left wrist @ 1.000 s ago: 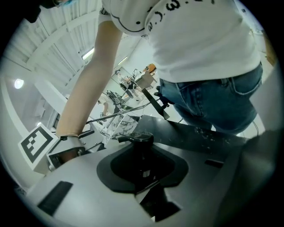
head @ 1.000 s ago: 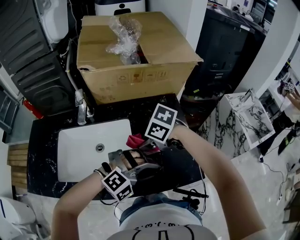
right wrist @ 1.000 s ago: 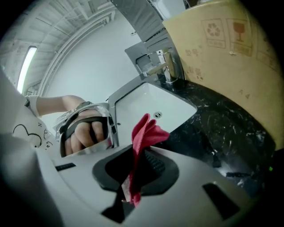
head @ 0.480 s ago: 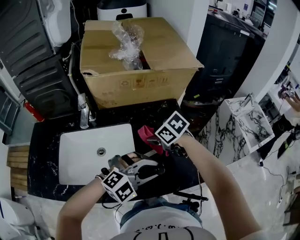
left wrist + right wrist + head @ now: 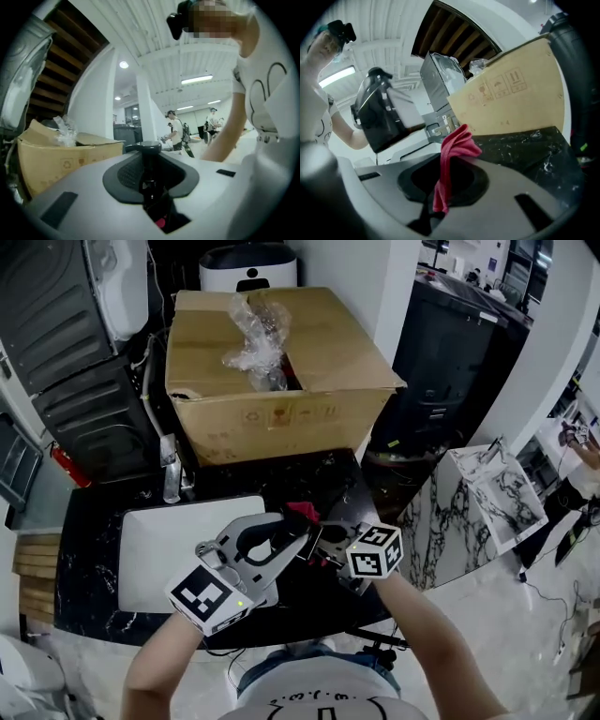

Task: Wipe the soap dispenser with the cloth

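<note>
My left gripper [image 5: 272, 542] holds the black soap dispenser [image 5: 262, 544] level above the counter, jaws shut on it. In the left gripper view the dispenser's pump top [image 5: 148, 148] stands up between the jaws of the left gripper [image 5: 150, 185]. My right gripper [image 5: 323, 538] is shut on the red cloth [image 5: 302, 514], just right of the dispenser. In the right gripper view the cloth [image 5: 457, 145] hangs from the right gripper [image 5: 440, 190], and the dispenser [image 5: 377, 112] is up at the left, a short way from the cloth.
A white sink [image 5: 159, 540] and a faucet [image 5: 171, 474] are set in the black marble counter [image 5: 328, 474]. Behind stands a cardboard box [image 5: 281, 399] with plastic wrap [image 5: 253, 329] on it. A marble-patterned stand [image 5: 492, 488] is at the right. People [image 5: 177, 126] stand far off.
The left gripper has risen and rolled with the dispenser in it. The right gripper has swung round toward me and to the right, cloth still in it and pointing at the dispenser.
</note>
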